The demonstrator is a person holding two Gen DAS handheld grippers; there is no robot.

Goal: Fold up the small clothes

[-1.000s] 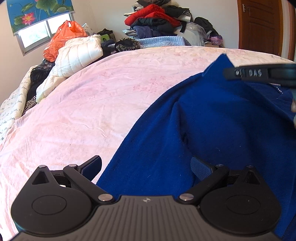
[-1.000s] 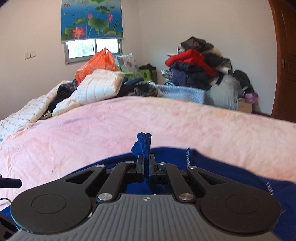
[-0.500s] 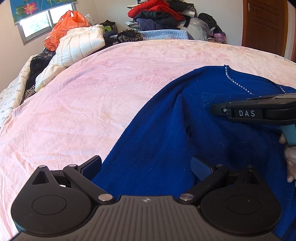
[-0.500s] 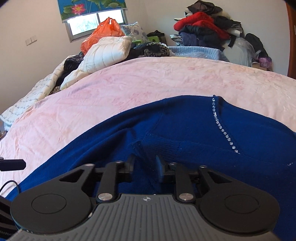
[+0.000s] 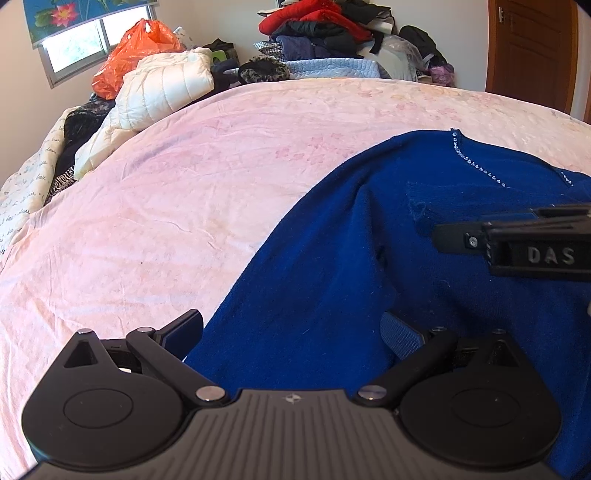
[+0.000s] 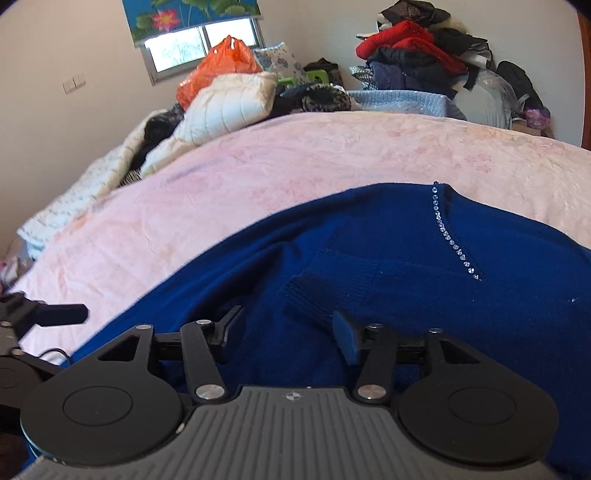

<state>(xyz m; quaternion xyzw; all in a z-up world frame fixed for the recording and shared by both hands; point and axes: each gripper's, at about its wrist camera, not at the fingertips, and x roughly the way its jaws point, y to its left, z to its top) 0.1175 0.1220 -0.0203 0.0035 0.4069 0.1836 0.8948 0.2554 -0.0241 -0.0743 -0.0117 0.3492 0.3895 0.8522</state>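
Observation:
A dark blue knit sweater [image 5: 332, 266] with a line of rhinestones at the neck lies on the pink bedspread [image 5: 184, 192]. A sleeve cuff [image 6: 325, 291] is folded across its body. My left gripper [image 5: 291, 328] is open and empty, low over the sweater's left edge. My right gripper [image 6: 288, 332] is open and empty just above the sweater, close to the folded cuff. It also shows in the left wrist view [image 5: 517, 243] at the right. The sweater also fills the lower right wrist view [image 6: 443, 295].
A white quilted jacket [image 5: 162, 88] and an orange plastic bag [image 5: 136, 51] lie at the far left of the bed. A pile of clothes [image 5: 325, 26] stands by the far wall. A wooden door [image 5: 532, 48] is at the right.
My right gripper held a pinch of blue sleeve raised, lowered it onto the sweater and opened. The sleeve now lies folded across the body. My left gripper stayed open and barely moved.

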